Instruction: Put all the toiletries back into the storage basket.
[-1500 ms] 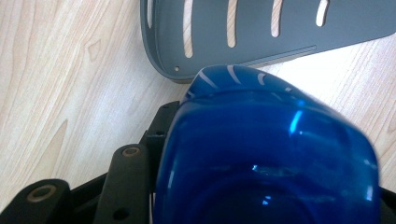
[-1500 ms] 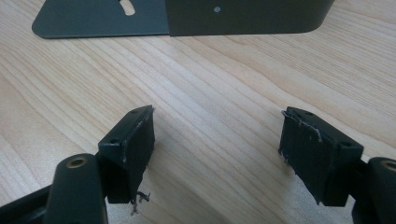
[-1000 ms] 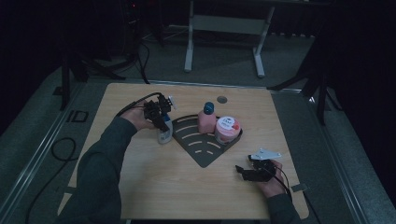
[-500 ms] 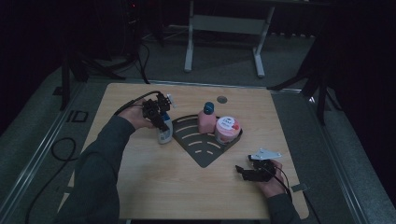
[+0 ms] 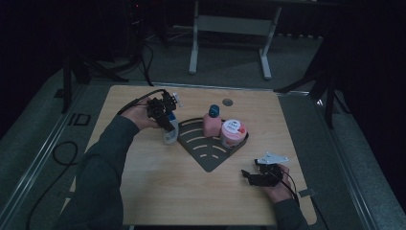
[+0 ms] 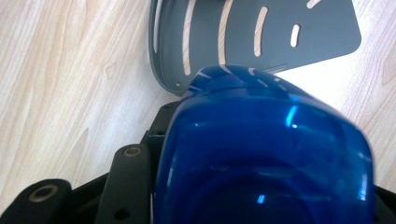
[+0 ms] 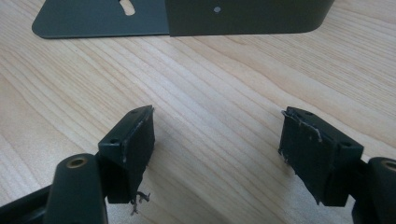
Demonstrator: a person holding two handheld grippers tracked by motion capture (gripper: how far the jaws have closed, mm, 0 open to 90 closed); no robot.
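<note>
My left gripper (image 5: 167, 123) is shut on a bottle (image 5: 170, 135) with a pale body and a glossy blue top (image 6: 261, 154). It holds the bottle just off the left edge of a dark grey fan-shaped slotted tray (image 5: 207, 153) (image 6: 233, 32). Whether the bottle touches the table I cannot tell. On the tray's back part stand a pink bottle with a blue cap (image 5: 211, 122) and a pink jar with a white lid (image 5: 233, 132). My right gripper (image 5: 250, 176) (image 7: 217, 135) rests low over the wood at the front right, open, with bare table between its pads.
The wooden table (image 5: 158, 191) has bare room in front of the tray. A small dark round disc (image 5: 227, 102) lies near the far edge. A small flat grey piece (image 5: 306, 193) lies near the right front corner. The tray's upright wall (image 7: 243, 16) is ahead of the right gripper.
</note>
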